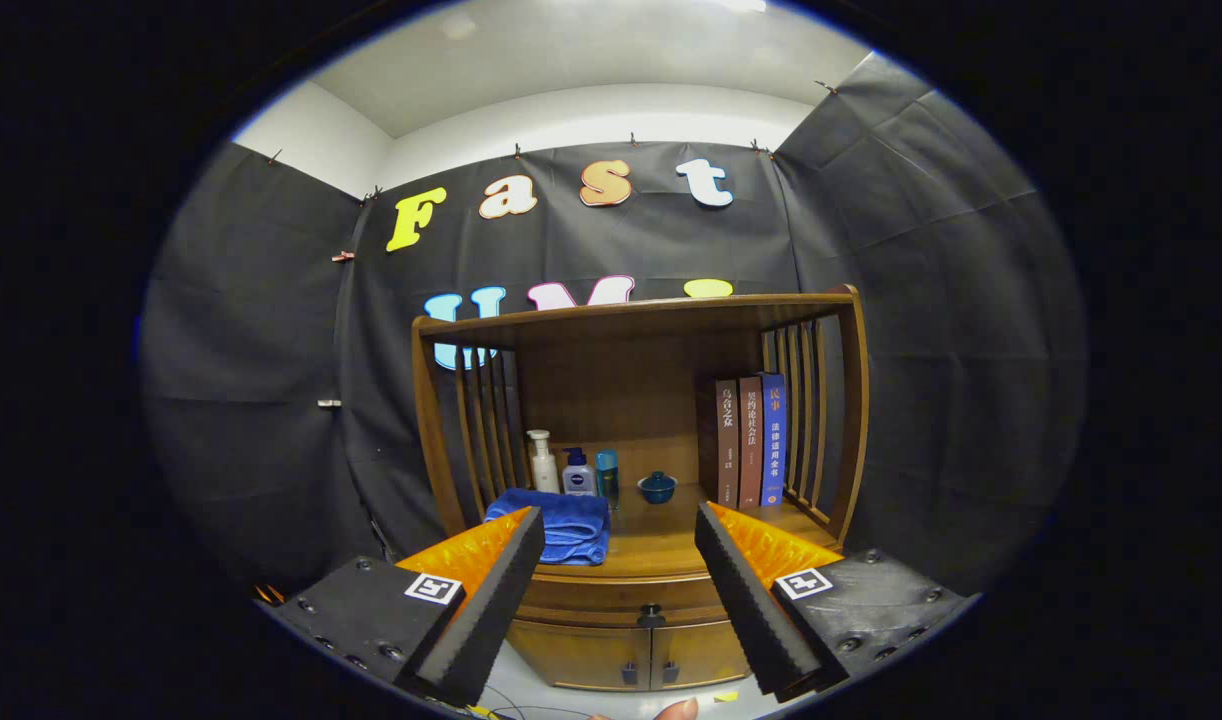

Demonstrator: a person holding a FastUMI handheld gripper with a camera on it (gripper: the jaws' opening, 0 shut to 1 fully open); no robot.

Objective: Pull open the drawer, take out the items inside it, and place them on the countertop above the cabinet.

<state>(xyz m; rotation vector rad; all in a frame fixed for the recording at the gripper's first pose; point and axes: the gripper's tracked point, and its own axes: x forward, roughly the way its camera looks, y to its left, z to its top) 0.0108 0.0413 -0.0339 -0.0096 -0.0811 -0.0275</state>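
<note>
A wooden cabinet stands ahead with a countertop (671, 545) under an open shelf frame. Its drawer (621, 598) sits shut just below the countertop, with a small dark knob (651, 610) in the middle. My gripper (621, 530) is open, fingers spread wide, held in front of the cabinet and some way off from it. The knob shows between the fingers, a little below the tips. Nothing is held. The drawer's contents are hidden.
On the countertop lie a folded blue towel (561, 525), a white pump bottle (542, 462), two small bottles (578, 473), a blue lidded bowl (657, 487) and three upright books (749, 440). Two lower doors (631, 655) sit under the drawer. A fingertip (676, 710) shows at the bottom.
</note>
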